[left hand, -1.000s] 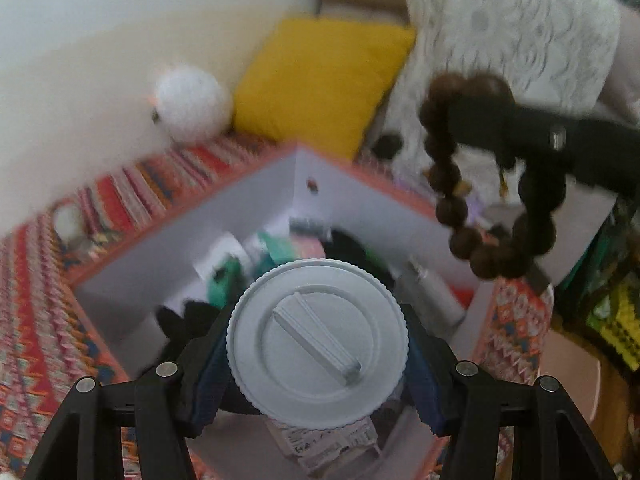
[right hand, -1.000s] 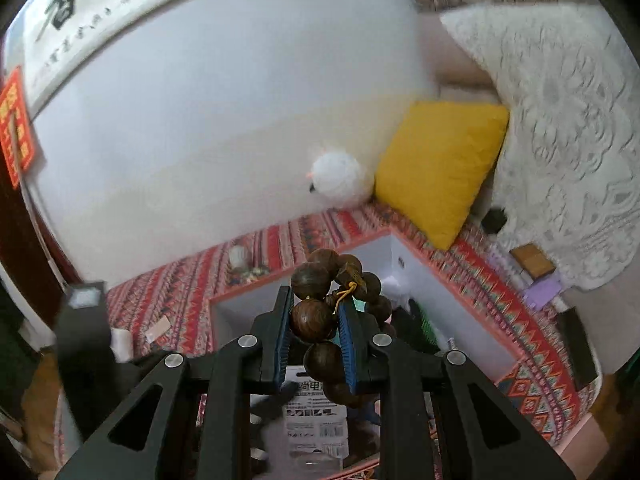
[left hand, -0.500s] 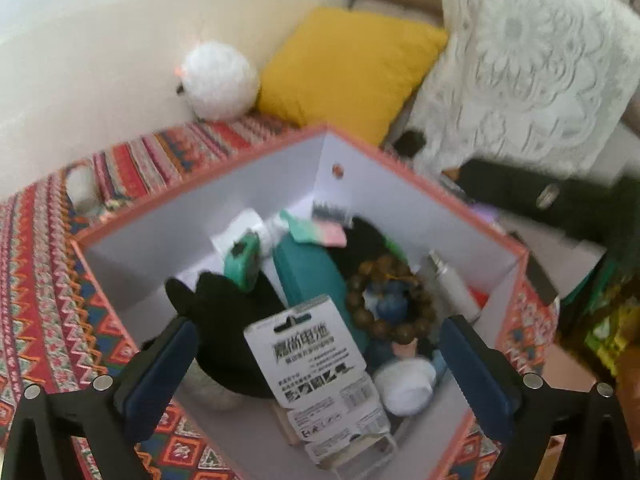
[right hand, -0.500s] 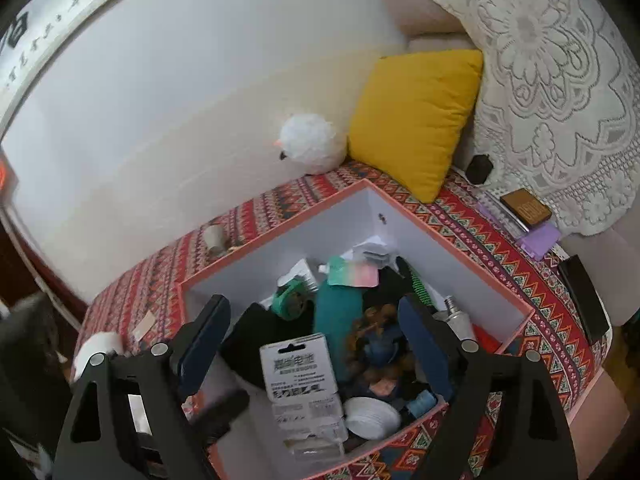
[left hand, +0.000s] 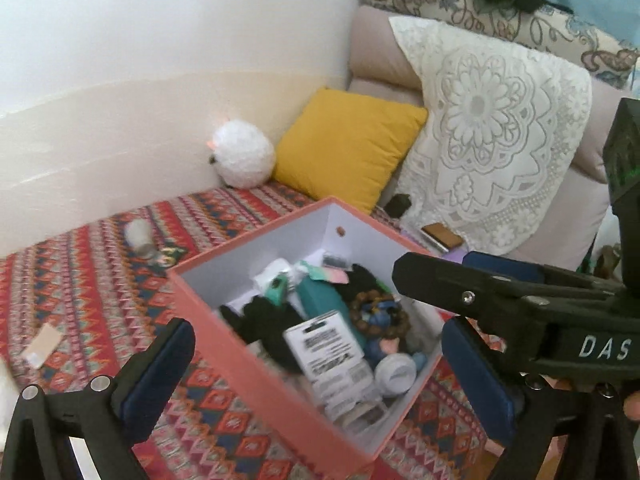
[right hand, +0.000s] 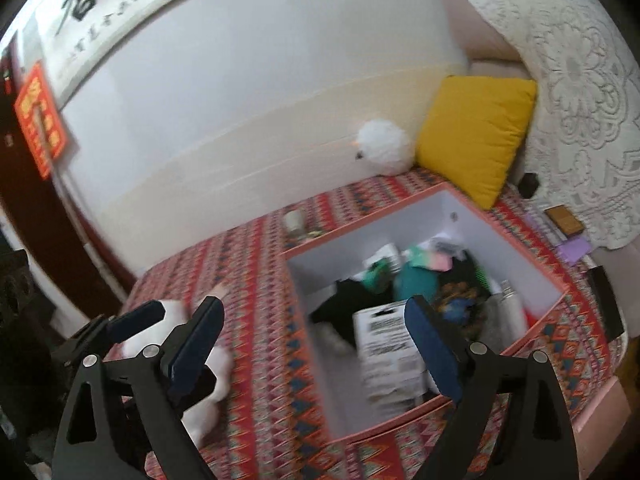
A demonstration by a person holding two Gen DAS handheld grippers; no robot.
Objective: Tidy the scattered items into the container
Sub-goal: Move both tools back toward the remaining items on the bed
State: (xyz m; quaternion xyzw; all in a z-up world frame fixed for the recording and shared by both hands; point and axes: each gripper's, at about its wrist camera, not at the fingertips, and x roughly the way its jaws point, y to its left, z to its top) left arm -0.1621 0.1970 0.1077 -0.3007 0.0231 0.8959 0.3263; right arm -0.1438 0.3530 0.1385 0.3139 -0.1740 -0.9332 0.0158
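Both grippers, left (left hand: 316, 364) and right (right hand: 316, 348), wide open, empty. Jar (left hand: 139, 237) lying on cloth beyond box (left hand: 256, 376), far-left; left gripper judged nearer.

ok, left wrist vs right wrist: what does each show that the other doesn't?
Left wrist only: the right gripper crossing in from the right with its fingers apart, and a white lid in the box's near corner. Right wrist only: the calligraphy scroll, the red wall sign and the left gripper, open. Both: the pink box, bead bracelet, yellow cushion and white fluffy ball.
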